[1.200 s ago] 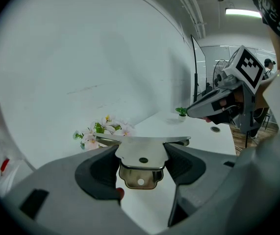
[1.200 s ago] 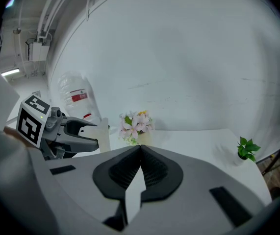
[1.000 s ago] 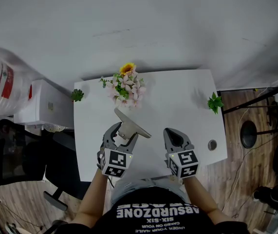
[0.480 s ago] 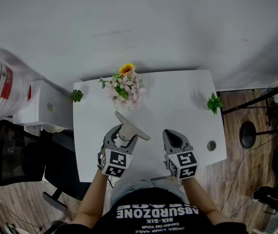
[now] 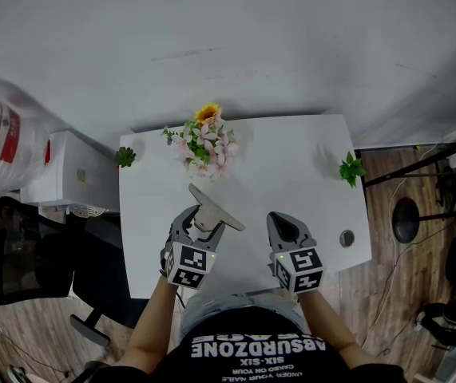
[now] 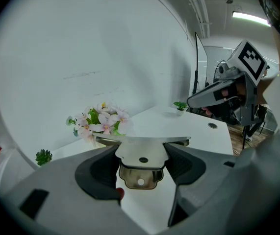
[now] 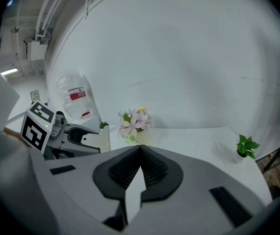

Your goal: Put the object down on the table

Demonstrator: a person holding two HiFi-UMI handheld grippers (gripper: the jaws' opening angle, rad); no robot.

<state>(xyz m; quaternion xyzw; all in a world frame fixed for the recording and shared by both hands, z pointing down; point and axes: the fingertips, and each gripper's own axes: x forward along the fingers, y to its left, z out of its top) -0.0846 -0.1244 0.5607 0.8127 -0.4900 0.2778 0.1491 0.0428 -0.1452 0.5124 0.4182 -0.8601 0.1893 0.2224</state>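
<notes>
Head view: left gripper (image 5: 200, 220) holding a flat metal tool (image 5: 216, 206) over the near part of the white table (image 5: 291, 158).
Left gripper view shows both jaws clamped on the tool's handle (image 6: 140, 151), its blade level and pointing towards the bouquet of flowers (image 5: 205, 142). Right gripper (image 5: 282, 223) hovers beside it with jaws pressed together and nothing between them (image 7: 140, 168). A small green plant (image 5: 352, 167) stands at the table's far right.

The table (image 5: 291, 190) is plain white; the bouquet (image 5: 206, 144) is pink and white with one yellow bloom, and the small plant (image 5: 352, 168) is green. The metal utensil (image 5: 216, 206) is silvery. The left gripper (image 5: 200, 214) and right gripper (image 5: 285, 228) are grey with black-and-white square markers.
</notes>
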